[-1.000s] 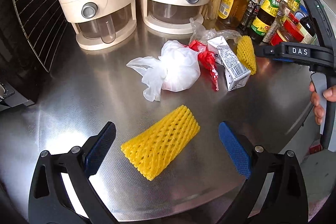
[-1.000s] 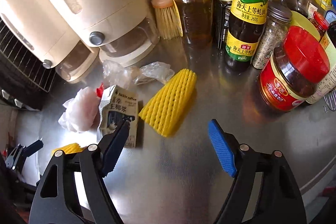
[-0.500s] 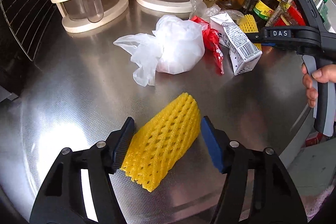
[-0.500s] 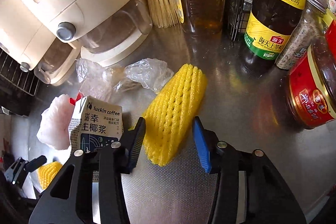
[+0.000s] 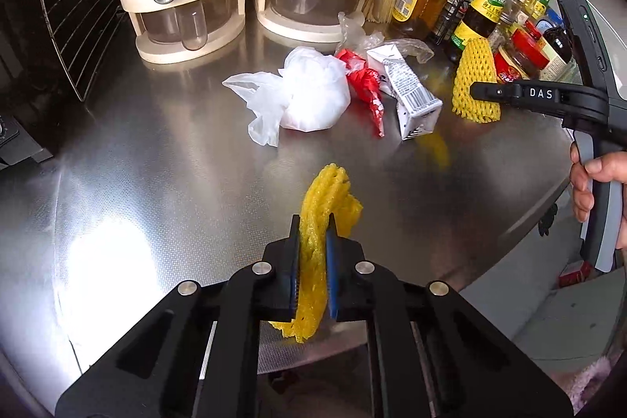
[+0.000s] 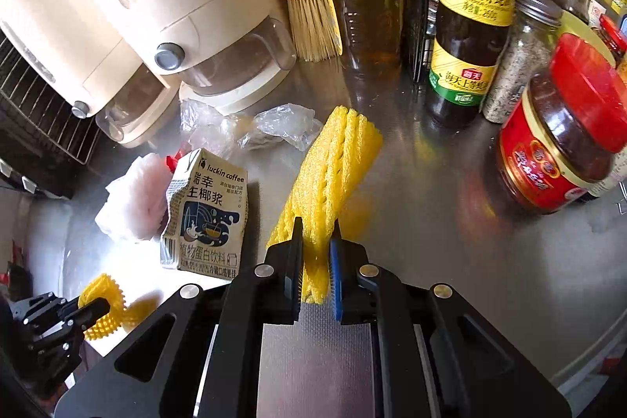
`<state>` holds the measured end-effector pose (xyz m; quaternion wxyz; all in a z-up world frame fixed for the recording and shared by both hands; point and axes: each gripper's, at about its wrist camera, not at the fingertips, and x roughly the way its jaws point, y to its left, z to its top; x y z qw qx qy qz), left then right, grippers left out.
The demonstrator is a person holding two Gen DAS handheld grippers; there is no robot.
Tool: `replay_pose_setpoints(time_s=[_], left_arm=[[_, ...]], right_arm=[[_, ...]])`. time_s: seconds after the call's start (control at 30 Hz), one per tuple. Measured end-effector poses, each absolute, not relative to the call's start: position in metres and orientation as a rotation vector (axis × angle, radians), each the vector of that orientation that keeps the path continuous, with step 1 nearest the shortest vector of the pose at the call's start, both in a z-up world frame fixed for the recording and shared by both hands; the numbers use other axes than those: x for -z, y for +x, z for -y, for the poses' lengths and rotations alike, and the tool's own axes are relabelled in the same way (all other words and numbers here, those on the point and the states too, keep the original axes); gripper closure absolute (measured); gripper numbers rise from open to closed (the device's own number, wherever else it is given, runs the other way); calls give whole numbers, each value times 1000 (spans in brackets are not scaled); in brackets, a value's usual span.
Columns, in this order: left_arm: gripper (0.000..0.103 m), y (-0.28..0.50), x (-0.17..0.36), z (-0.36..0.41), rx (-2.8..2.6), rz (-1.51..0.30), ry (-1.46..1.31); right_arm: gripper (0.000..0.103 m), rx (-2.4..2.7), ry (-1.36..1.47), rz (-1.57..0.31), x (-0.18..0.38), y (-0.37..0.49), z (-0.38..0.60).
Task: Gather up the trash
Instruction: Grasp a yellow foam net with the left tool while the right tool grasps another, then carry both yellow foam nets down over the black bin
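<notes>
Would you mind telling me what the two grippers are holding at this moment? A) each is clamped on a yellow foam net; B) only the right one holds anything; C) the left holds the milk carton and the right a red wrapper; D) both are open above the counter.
A: the left gripper squeezes one yellow foam net flat, and the right gripper pinches the other yellow foam net.

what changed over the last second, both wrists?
Both jaws have just been closing. The left gripper is now shut on its yellow foam net, squashed flat; the right gripper on the other yellow foam net, raised off the steel counter. White plastic bag, red wrapper, Luckin carton unmoved.
</notes>
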<state>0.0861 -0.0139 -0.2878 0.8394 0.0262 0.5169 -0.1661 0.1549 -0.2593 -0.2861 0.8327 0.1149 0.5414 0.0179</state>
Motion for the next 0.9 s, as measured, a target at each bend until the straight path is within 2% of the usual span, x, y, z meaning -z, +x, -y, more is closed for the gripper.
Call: replay_pose_setpoints(time_s=[0.5, 0.9], left_arm=[[92, -10, 252, 21, 360, -1053, 34], [92, -82, 289, 26, 365, -1142, 35]], right_arm=[[90, -163, 194, -1091, 228, 40, 237], [90, -264, 172, -1201, 257, -57, 213]])
